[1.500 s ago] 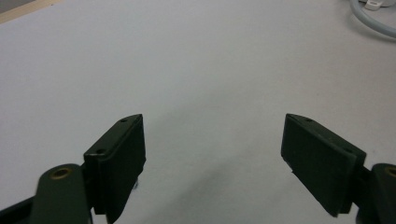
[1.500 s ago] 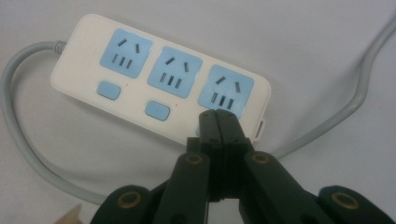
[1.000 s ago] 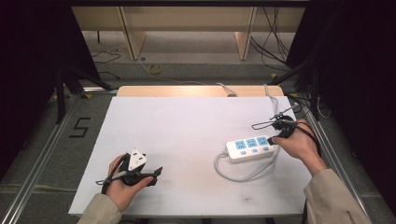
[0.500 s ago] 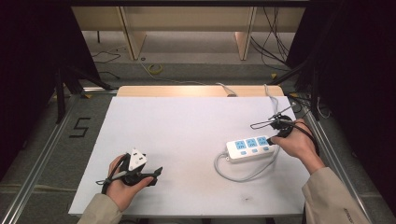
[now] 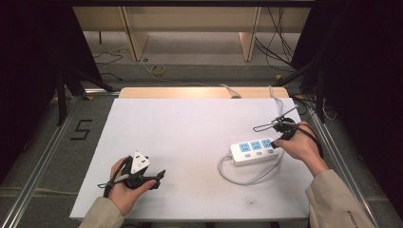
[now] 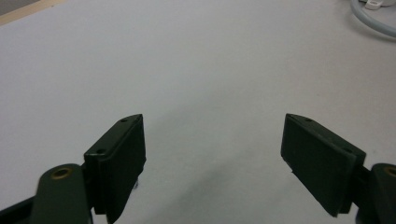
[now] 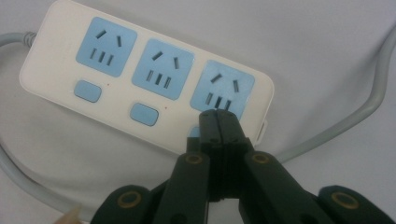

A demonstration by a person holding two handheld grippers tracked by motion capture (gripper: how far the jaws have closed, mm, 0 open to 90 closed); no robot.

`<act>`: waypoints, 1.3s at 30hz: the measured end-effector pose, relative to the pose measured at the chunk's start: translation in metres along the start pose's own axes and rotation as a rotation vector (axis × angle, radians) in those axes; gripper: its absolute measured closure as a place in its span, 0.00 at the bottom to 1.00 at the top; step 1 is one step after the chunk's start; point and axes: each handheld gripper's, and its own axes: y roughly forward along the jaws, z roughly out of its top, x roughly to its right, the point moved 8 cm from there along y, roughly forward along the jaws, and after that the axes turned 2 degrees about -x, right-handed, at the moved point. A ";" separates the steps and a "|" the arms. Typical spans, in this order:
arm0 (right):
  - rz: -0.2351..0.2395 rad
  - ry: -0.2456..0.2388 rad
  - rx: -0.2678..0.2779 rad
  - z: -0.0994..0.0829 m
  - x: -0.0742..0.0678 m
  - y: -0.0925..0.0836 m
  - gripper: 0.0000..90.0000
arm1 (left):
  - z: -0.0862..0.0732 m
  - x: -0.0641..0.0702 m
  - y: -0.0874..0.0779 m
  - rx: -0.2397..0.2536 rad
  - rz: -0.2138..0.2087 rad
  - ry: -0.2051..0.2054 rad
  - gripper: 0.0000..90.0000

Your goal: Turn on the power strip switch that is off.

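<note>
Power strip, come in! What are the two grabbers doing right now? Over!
Left gripper open, nothing between its jaws. Right gripper shut, tips over the power strip, at its third switch. Grey cord loops beside it. Nothing in the way.

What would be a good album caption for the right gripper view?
Right hand-held gripper, jaws shut, tip over the third switch of a white power strip with blue sockets.

White table (image 5: 190, 137): power strip (image 5: 254, 151), coiled cable (image 5: 242, 176)
</note>
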 end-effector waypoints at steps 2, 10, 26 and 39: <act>-0.002 0.000 -0.004 0.000 0.000 0.001 1.00 | 0.000 0.000 0.000 0.000 0.000 -0.001 0.24; -0.003 -0.004 -0.012 0.001 -0.001 0.004 1.00 | 0.000 0.000 0.000 0.001 0.000 -0.004 0.24; 0.001 -0.002 -0.031 0.002 -0.002 0.008 1.00 | 0.000 0.000 0.000 0.000 -0.001 -0.002 0.24; 0.000 -0.003 -0.048 0.001 -0.003 0.011 1.00 | 0.000 0.000 0.000 0.000 0.000 -0.001 0.24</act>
